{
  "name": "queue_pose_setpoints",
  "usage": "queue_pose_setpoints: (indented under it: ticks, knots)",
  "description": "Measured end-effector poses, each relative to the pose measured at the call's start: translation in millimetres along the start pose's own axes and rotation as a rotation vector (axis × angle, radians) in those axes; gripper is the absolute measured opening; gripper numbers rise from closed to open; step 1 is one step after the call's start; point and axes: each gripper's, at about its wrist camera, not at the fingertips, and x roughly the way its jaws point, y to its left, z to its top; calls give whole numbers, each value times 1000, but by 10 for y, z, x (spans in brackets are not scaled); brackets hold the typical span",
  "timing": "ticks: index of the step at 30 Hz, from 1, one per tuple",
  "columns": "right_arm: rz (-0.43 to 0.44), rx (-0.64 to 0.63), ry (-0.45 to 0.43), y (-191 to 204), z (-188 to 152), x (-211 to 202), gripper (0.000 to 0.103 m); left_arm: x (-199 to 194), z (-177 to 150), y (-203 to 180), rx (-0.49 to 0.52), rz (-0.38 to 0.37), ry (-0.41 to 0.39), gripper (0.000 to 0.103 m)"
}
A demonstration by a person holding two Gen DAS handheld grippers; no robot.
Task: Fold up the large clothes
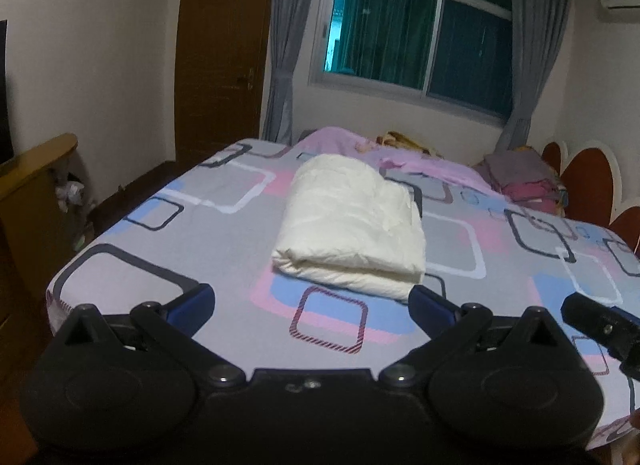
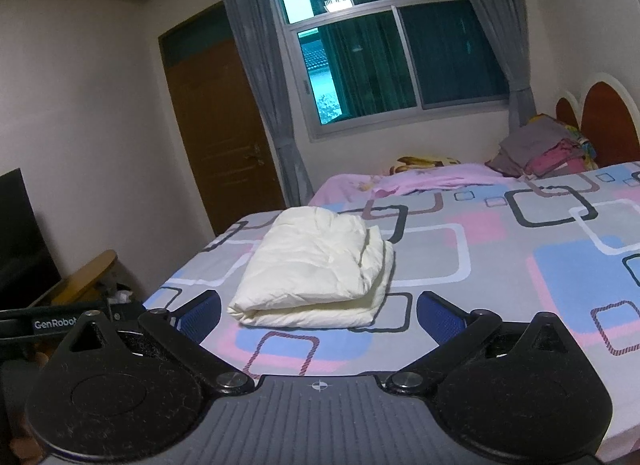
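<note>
— How much is left to be done?
— Little, it seems: the white garment is seen folded into a compact bundle on the bed — nothing is gripped, the left tool and right tool being held wide apart.

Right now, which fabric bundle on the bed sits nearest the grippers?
The cream folded garment lies alone mid-bed, just beyond both open grippers. The grey-and-magenta clothes pile sits far back by the headboard, and the pink sheet lies crumpled below the window.
</note>
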Motion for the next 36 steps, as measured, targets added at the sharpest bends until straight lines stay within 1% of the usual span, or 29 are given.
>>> queue_pose_setpoints:
  ticks: [4,7,18,30,34,36]
  knots:
    - [-7,-5,-2,5,1,7,103,-51,-6,5,22,12,-13,103]
    - [-9,-8,-3,20,6,6,103,-57,11,-18,46,11,-8,103]
    - [-12,-12,-5,30,6,32,103,-48,58,-28,56,16,-8,103]
    - [-4,-12,13,49,21,160,103,67,90,0,58,32,7,103]
    - [-9,-7,29,12,6,252,103,175,87,0,62,27,29,103]
    - [-13,0,36,-19,1,304,103,253,77,-5,71,12,36,102]
